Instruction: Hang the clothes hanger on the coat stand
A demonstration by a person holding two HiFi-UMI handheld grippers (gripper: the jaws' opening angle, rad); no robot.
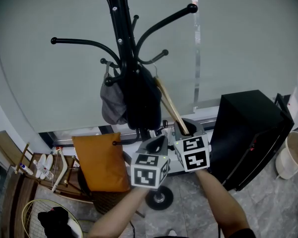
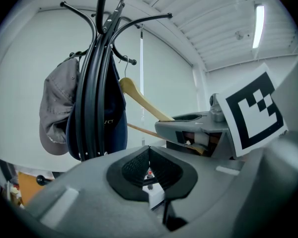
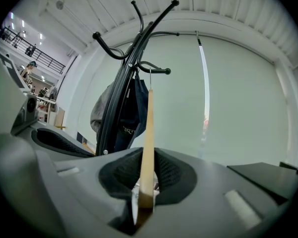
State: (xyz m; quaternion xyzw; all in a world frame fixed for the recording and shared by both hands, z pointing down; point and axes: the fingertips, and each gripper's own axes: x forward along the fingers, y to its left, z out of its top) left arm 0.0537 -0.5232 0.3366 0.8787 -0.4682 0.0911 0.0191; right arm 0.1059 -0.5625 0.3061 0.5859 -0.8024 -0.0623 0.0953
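A black coat stand (image 1: 120, 38) with curved arms rises in front of a pale blind. My right gripper (image 1: 187, 128) is shut on one end of a wooden clothes hanger (image 1: 170, 108), which slants up and left toward the stand. In the right gripper view the hanger (image 3: 148, 133) runs straight up from my gripper (image 3: 148, 175), and its thin metal hook reaches a short arm of the stand (image 3: 126, 98); I cannot tell whether it rests on it. My left gripper (image 1: 158, 144) is just left of the right one, shut on nothing (image 2: 149, 165). In the left gripper view, the hanger (image 2: 144, 102) slants up beside the stand (image 2: 97, 83).
A grey cap (image 1: 111, 100) and a dark garment (image 1: 141, 100) hang on the stand. An orange chair (image 1: 99, 162) stands at lower left, a black cabinet (image 1: 251, 133) at right, and a white bucket (image 1: 293, 155) at far right. The stand's round base (image 1: 159, 197) lies below my grippers.
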